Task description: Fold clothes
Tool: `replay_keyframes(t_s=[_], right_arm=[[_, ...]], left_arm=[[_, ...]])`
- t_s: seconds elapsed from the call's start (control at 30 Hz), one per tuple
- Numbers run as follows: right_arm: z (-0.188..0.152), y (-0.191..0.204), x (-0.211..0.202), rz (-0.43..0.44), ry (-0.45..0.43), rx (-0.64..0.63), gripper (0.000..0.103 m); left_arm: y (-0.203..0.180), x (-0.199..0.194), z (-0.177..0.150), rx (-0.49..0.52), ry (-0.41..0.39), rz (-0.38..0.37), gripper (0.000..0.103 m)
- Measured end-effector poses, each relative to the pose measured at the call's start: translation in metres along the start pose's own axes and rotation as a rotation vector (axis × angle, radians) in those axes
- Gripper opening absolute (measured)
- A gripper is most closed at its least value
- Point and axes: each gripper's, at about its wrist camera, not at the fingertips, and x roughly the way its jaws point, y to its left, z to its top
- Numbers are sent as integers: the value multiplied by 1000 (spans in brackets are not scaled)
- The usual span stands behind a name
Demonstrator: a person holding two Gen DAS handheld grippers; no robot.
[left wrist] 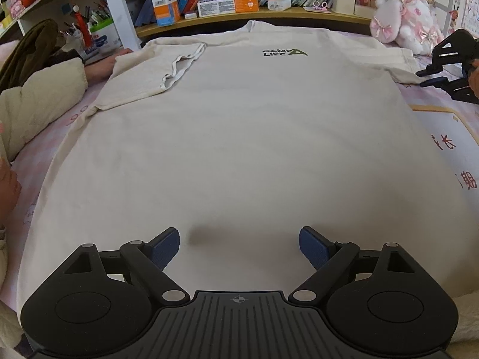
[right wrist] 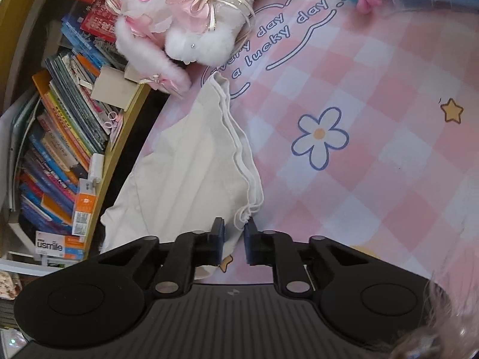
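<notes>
Cream shirt (left wrist: 239, 137) hem hidden under left gripper (left wrist: 239, 246).

T-shirt (left wrist: 239, 149) hem hidden behind left claw (left wrist: 239, 246), plush rabbit (right wrist: 179, 21) cropped by top edge

Cream T-shirt (left wrist: 239, 137) with a dark green chest logo (left wrist: 284, 52); pink-and-white checked mat (right wrist: 389, 155) printed with a white, blue-outlined flower (right wrist: 319, 136); black grippers, blue fingers (left wrist: 164, 249); white-and-pink plush (right wrist: 179, 21)
</notes>
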Motion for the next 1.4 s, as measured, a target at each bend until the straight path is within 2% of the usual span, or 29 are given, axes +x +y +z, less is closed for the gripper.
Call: replay_keyframes(t_s=[0.1, 0.2, 0.33, 0.43, 0.47, 0.57, 0.63, 0.67, 0.73, 0.77, 0.8, 0.93, 1.13, 1.27, 1.4], right_arm=[[-1, 18, 0, -51, -41, -95, 11], [-6, 52, 2, -97, -89, -269, 9], [-24, 113, 14, -126, -156, -575, 8], [-62, 165, 32, -104, -181, -878, 8], [-82, 180, 41, -84, -162, -1009, 8], [-149, 200, 76, -48, 43, -1415, 8], [-181, 191, 99, -68, 191, -1559, 8], [-188, 185, 105, -79, 215, -1566, 11], [-189, 175, 108, -65, 188, -1513, 28], [-185, 172, 108, -53, 194, -1461, 54], [-180, 170, 107, -38, 201, -1410, 59], [-163, 160, 98, 24, 223, -1307, 58], [-151, 157, 80, 11, 141, -1226, 58], [-146, 153, 80, -21, 134, -1214, 46], [-152, 151, 84, 16, 196, -1223, 37]], left_arm=[[9, -1, -3, -10, -5, 0, 90], [21, -2, -6, -31, -11, 3, 90], [41, -4, -11, -77, -10, 13, 90], [54, -3, -14, -107, -4, 16, 90], [58, -2, -15, -114, -1, 15, 90], [65, -3, -16, -126, 1, 10, 90], [69, -3, -18, -130, -3, 10, 90], [71, -3, -18, -133, -3, 11, 90], [75, -1, -20, -140, 7, 12, 90], [76, 1, -21, -143, 14, 13, 90], [77, 2, -21, -145, 18, 13, 90], [78, 7, -18, -139, 18, 3, 90], [71, 9, -16, -111, 11, -10, 90], [71, 9, -15, -121, 13, -5, 90], [67, 6, -15, -127, 12, 1, 90]])
